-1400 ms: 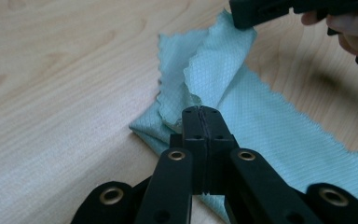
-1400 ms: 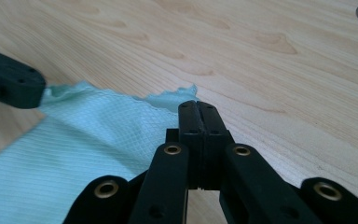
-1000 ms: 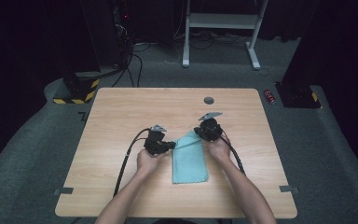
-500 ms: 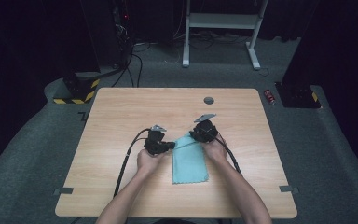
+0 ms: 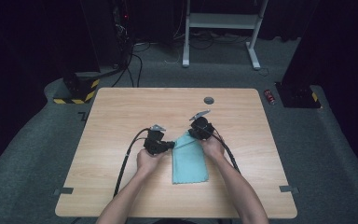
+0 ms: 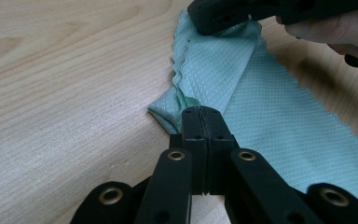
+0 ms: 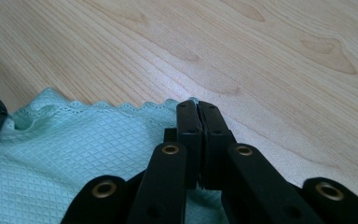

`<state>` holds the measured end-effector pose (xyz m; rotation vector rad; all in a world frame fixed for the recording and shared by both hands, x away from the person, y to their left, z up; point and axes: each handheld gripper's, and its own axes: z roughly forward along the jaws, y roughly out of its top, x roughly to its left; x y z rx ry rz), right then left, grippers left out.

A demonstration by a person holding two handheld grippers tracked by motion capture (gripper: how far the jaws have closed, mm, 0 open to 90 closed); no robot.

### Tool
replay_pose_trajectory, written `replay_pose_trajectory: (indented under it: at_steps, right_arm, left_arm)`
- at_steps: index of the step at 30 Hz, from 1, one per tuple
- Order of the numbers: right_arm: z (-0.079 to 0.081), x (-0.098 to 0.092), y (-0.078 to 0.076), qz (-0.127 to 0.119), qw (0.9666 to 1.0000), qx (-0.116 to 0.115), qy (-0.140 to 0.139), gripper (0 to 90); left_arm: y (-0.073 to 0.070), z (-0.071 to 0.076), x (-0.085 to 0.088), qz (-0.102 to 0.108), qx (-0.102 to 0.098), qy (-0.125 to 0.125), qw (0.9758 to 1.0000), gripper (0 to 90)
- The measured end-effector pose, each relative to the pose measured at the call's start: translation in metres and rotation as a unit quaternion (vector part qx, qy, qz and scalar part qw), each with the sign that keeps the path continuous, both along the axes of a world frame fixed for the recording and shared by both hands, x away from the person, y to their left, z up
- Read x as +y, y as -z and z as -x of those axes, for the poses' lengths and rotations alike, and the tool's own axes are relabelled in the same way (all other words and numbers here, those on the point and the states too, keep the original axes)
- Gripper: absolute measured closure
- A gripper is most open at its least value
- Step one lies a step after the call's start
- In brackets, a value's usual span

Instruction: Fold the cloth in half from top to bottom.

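A teal waffle-weave cloth (image 5: 189, 161) lies folded on the wooden table (image 5: 121, 116), long side running toward the person. My left gripper (image 5: 171, 144) is shut on the cloth's far left corner (image 6: 168, 112), which bunches up at its tips (image 6: 200, 112). My right gripper (image 5: 193, 134) sits at the cloth's far right corner. Its jaws have just been closing and now stand together (image 7: 197, 106) on the scalloped edge of the cloth (image 7: 74, 154). In the left gripper view, the right gripper (image 6: 219, 16) presses on the cloth (image 6: 270, 116) at the top.
A small round grommet (image 5: 209, 100) sits in the table's far edge. A red can (image 5: 271, 96) lies on the carpet to the right. A yellow-black striped base (image 5: 74, 95) stands off the far left corner. Cables trail from both grippers toward the person.
The right gripper has shifted a little to the left along the cloth's far edge. The left gripper has kept its place and its hold.
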<state>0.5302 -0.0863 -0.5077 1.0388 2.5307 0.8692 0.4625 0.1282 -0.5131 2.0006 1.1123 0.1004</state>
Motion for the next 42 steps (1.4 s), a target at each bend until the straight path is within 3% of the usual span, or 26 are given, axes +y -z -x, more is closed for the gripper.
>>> replay_pose_trajectory:
  at_steps: [6,12,17,27,34,42]
  right_arm:
    - [0.011,-0.013,-0.001,-0.034,0.9994,-0.005,0.011,88.9]
    - [0.028,-0.030,-0.017,-0.065,0.9974,-0.030,0.008,88.9]
    - [0.042,-0.039,-0.025,-0.076,0.9960,-0.047,0.003,88.9]
    - [0.065,-0.049,-0.033,-0.098,0.9936,-0.055,-0.009,88.9]
    - [0.077,-0.053,-0.036,-0.107,0.9924,-0.059,-0.021,88.8]
    - [0.092,-0.057,-0.031,-0.112,0.9916,-0.058,-0.029,88.8]
  left_arm:
    - [-0.008,0.002,0.005,0.012,-0.016,-0.006,0.9998,89.4]
    - [-0.014,0.007,0.003,0.020,-0.027,0.000,0.9994,89.4]
    - [-0.019,0.011,-0.001,0.017,-0.037,0.011,0.9991,89.5]
    - [-0.032,0.025,0.001,0.013,-0.056,0.030,0.9979,89.5]
    - [-0.029,0.034,0.004,0.019,-0.052,0.031,0.9980,89.5]
    - [-0.027,0.044,-0.001,-0.002,-0.063,0.047,0.9969,89.5]
